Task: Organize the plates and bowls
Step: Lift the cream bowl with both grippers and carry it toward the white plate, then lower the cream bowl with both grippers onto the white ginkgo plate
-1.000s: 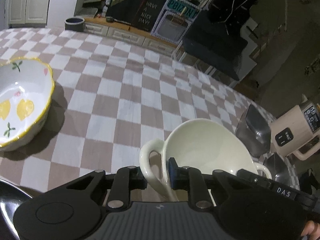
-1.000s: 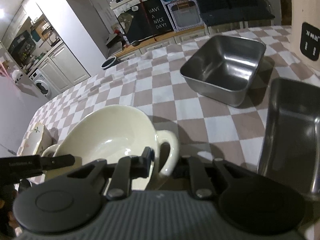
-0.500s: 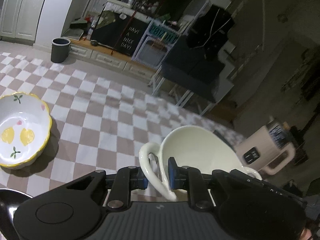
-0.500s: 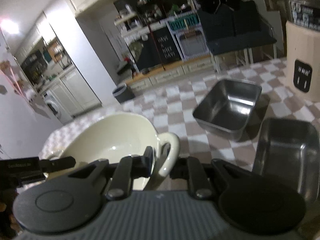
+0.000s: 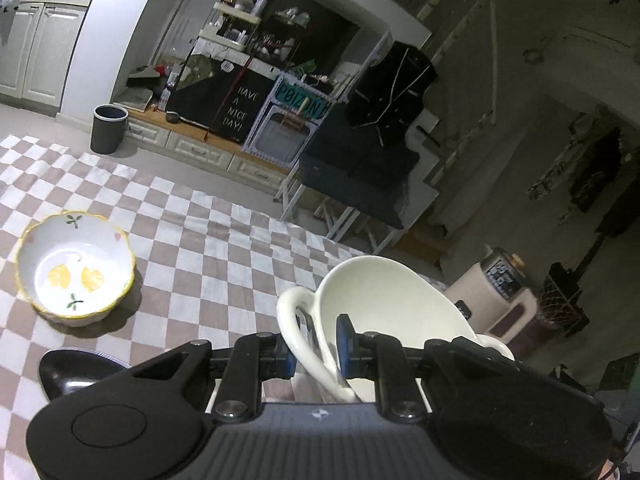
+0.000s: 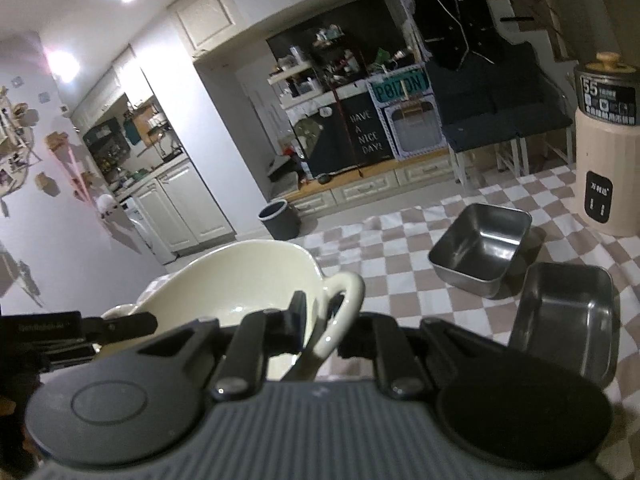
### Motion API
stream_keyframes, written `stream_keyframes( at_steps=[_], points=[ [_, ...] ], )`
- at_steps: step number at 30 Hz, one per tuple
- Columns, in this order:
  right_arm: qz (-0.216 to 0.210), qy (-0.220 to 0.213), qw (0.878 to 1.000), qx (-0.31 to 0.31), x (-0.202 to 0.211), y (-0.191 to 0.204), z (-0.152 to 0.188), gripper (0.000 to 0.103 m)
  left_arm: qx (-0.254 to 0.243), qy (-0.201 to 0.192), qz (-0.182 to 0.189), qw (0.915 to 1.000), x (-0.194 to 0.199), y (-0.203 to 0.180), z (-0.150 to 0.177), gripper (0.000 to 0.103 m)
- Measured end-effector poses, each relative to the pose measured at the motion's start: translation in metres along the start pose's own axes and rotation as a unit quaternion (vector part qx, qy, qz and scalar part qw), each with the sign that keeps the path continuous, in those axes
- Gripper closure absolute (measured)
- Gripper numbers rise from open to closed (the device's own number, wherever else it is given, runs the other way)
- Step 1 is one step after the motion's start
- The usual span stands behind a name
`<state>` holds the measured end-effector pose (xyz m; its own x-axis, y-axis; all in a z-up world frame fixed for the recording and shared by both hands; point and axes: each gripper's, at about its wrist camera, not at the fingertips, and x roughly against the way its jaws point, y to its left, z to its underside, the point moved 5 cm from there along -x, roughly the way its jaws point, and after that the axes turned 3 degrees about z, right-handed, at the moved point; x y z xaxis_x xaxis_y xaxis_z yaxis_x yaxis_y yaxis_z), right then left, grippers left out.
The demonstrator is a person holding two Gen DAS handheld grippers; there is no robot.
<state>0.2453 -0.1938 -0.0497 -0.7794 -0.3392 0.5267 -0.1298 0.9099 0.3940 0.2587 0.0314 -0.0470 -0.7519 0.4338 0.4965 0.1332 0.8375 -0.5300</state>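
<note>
We see both grippers clamped on the cream bowl's [image 5: 384, 304] loop handles above the table: left gripper [image 5: 313, 354], right gripper [image 6: 320, 334]. Only the left view shows the lemon bowl [image 5: 76, 264]; only the right, two steel trays [image 6: 480, 252]. The cream bowl's base is hidden.

My left gripper's [image 5: 314, 354] body hides the cream bowl's [image 5: 384, 300] base and cuts off the black dish [image 5: 76, 372] beside it. My right gripper [image 6: 320, 332] covers the nearer steel tray's [image 6: 568, 308] front edge.
</note>
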Motion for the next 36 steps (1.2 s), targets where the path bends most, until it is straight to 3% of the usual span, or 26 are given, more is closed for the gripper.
stream_keyframes(
  at_steps=[8, 16, 23, 36],
  points=[
    [-0.015, -0.011, 1.000, 0.017, 0.024, 0.027, 0.018, 0.086, 0.009, -0.004, 0.002, 0.9999, 0.042, 0.010, 0.020, 0.083],
    [-0.020, 0.030, 0.999, -0.012, 0.030, 0.028, 0.054, 0.085, 0.018, 0.026, 0.001, 0.9995, 0.059, 0.028, 0.057, 0.083],
    [-0.008, 0.059, 0.998, 0.018, 0.034, 0.035, 0.083, 0.085, 0.024, 0.048, -0.006, 0.9985, 0.066, 0.047, 0.082, 0.082],
    [0.002, 0.123, 0.992, 0.006, 0.021, 0.038, 0.111, 0.084, 0.043, 0.084, -0.035, 0.9950, 0.048, 0.066, 0.098, 0.082]
  ],
)
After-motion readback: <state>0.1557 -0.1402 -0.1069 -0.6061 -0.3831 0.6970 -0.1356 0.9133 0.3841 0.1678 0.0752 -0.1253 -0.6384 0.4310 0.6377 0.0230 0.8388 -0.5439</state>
